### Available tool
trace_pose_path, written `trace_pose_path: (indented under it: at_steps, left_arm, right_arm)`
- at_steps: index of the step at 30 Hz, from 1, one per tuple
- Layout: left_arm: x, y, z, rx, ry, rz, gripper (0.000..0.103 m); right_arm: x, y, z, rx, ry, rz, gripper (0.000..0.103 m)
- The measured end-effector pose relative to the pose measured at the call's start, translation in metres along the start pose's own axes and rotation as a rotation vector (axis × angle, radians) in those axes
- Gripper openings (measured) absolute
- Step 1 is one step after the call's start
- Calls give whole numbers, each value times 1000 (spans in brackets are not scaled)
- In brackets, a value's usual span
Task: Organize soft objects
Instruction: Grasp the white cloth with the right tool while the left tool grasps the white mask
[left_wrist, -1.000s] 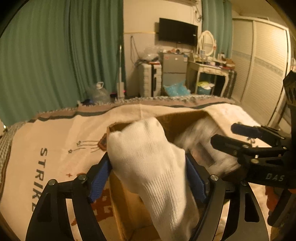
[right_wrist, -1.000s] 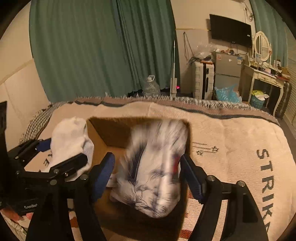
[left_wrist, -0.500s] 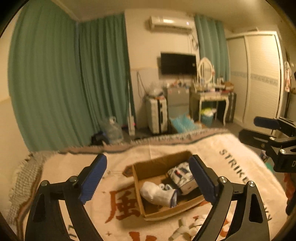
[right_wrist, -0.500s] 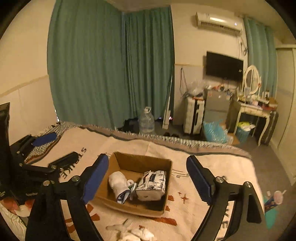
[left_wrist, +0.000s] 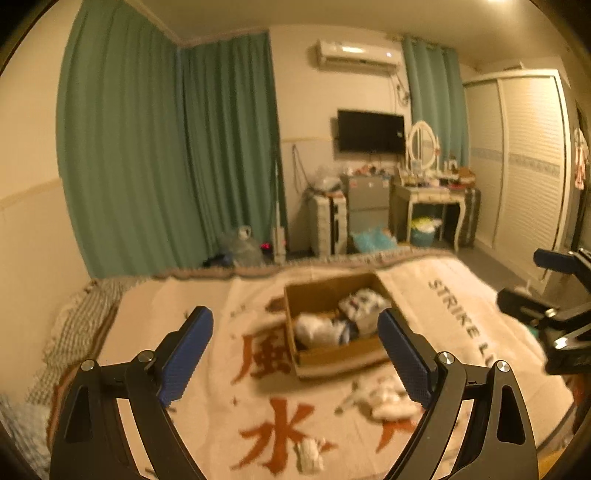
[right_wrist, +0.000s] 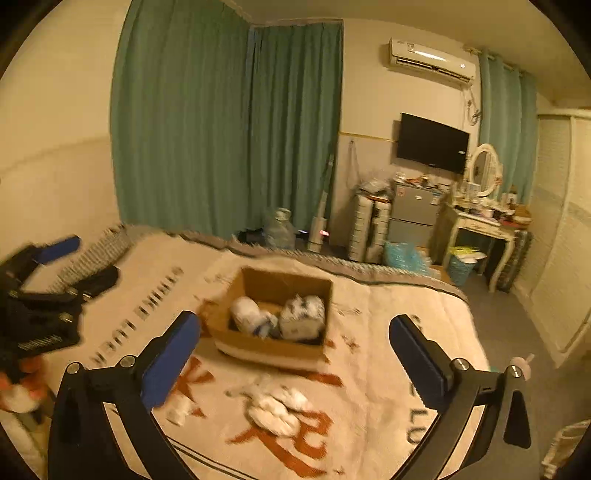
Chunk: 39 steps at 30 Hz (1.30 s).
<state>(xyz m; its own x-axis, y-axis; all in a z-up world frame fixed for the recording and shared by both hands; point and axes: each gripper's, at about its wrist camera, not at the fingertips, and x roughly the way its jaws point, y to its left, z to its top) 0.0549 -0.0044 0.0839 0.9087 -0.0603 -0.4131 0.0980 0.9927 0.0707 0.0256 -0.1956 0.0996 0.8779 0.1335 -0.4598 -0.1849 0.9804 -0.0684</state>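
An open cardboard box (left_wrist: 334, 356) (right_wrist: 271, 349) sits on the bed blanket. Inside lie a white sock (left_wrist: 316, 328) (right_wrist: 245, 314) and a blue-patterned white bundle (left_wrist: 364, 304) (right_wrist: 303, 321). A pile of white soft items (left_wrist: 388, 400) (right_wrist: 277, 404) lies on the blanket in front of the box, with a smaller white piece (left_wrist: 308, 452) (right_wrist: 177, 408) nearby. My left gripper (left_wrist: 295, 350) is open and empty, held well back above the bed. My right gripper (right_wrist: 295, 354) is open and empty too, also well back from the box.
The cream blanket (left_wrist: 229, 398) with red characters covers the bed. Green curtains (left_wrist: 166, 147), a TV (left_wrist: 369, 131), a dressing table (left_wrist: 428, 195), a small fridge and a wardrobe stand beyond the bed's far edge.
Both grippers let go of the sock and the patterned bundle into the box, opened, and pulled far back and up. The box now looks small and distant.
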Motion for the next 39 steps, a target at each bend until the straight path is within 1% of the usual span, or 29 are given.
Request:
trace_pose_path:
  at_steps: [2,5,8,12,14,17,19,21,22,26,28,29,32,33,34,35,37,38,39]
  left_arm:
    - [9,2,-18,-8,26,-25,92]
    - [22,5,-45,-19,90,-32,92]
    - [45,8,-73,-37,161,-26,92]
    - [85,10,-117,-78,282,-20,92]
    - [101,10,-137,-91,322,-37,92]
    - [120,6,-161,-108,365,-55,92]
    - [132,3,-179,-118,392,-35,92]
    - [139,3,-188,-113,407,-18,92]
    - [141,2,-192,-113,412,-23,92]
    - [143,4,-203,-146,426,-70,92]
    - [146,3,-208,-151,437,-90,90]
    - [147,1,-209,-148,442,-92,90]
    - [151,-2,-215,-127,450,-94,90]
    - [152,-4,-216,-116,453,-92,82]
    - [152,-5,-217,-106,457,-90,77]
    - [153,-6,-218,-99,460,-91,73]
    - [153,-4,-219,-105,457,-95,69]
    - [152,-3,-218,-107,454,-99,60]
    - [151,-3,-218,-103,454,-98,54]
  right_arm:
    - [13,6,-20,-11,52,-4,103]
    - [42,11,-51,15,148,32,103]
    - [70,13,-78,31,198,51,103]
    - [111,12,-110,56,261,76,103]
    - [130,13,-120,70,301,93,103]
    - [160,19,-136,48,359,108,102]
    - [180,22,-146,28,399,110,97]
    - [196,24,-155,15,435,108,91]
    - [205,25,-159,15,454,113,88]
    - [231,27,-174,20,528,143,83]
    - [242,29,-183,16,573,154,76]
    - [245,29,-186,15,584,156,74]
    - [251,27,-193,17,606,162,63]
    - [252,26,-194,21,606,163,55]
    - [251,25,-193,24,608,167,44]
    - [251,24,-193,27,608,172,39]
    - [249,22,-190,32,604,177,31]
    - [248,21,-190,33,603,181,29]
    - [246,20,-189,32,603,185,27]
